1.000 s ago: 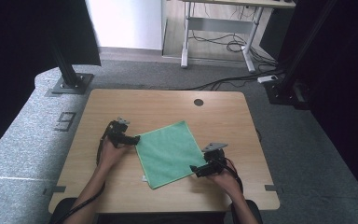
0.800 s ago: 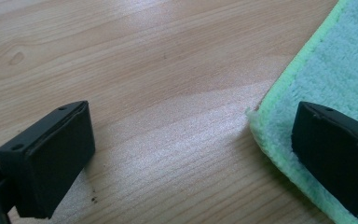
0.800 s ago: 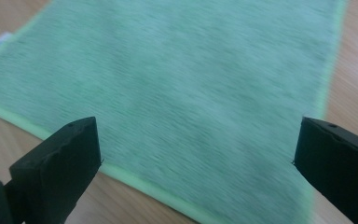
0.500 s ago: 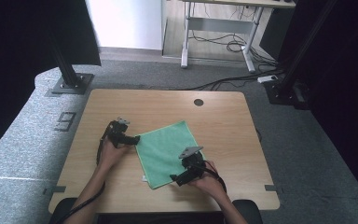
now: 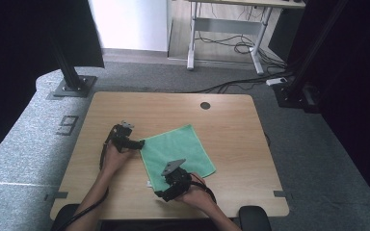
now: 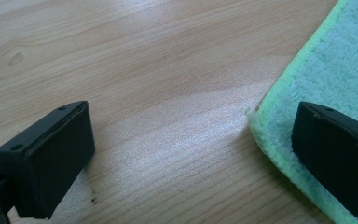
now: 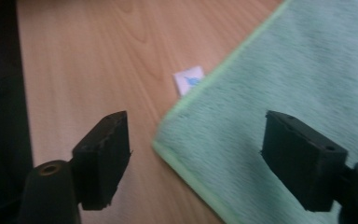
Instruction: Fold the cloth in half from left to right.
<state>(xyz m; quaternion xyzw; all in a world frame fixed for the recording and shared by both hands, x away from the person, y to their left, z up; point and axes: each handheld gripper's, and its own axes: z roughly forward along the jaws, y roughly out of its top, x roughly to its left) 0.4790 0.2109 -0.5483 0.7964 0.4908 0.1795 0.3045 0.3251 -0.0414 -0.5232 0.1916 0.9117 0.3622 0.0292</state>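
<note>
One square green microfibre cloth (image 5: 177, 154) flat on wooden desk (image 5: 231, 125); left gripper (image 5: 138, 143) and right gripper (image 5: 160, 195), fingers spread wide, the right's just narrowing, straddle opposite corners for lifting.

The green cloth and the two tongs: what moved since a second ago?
The right tongs slid left along the near edge to the green cloth's near-left corner, jaws just closing but not gripping yet. The left tongs stayed open at the cloth's left corner; the cloth lay flat, unmoved.
</note>
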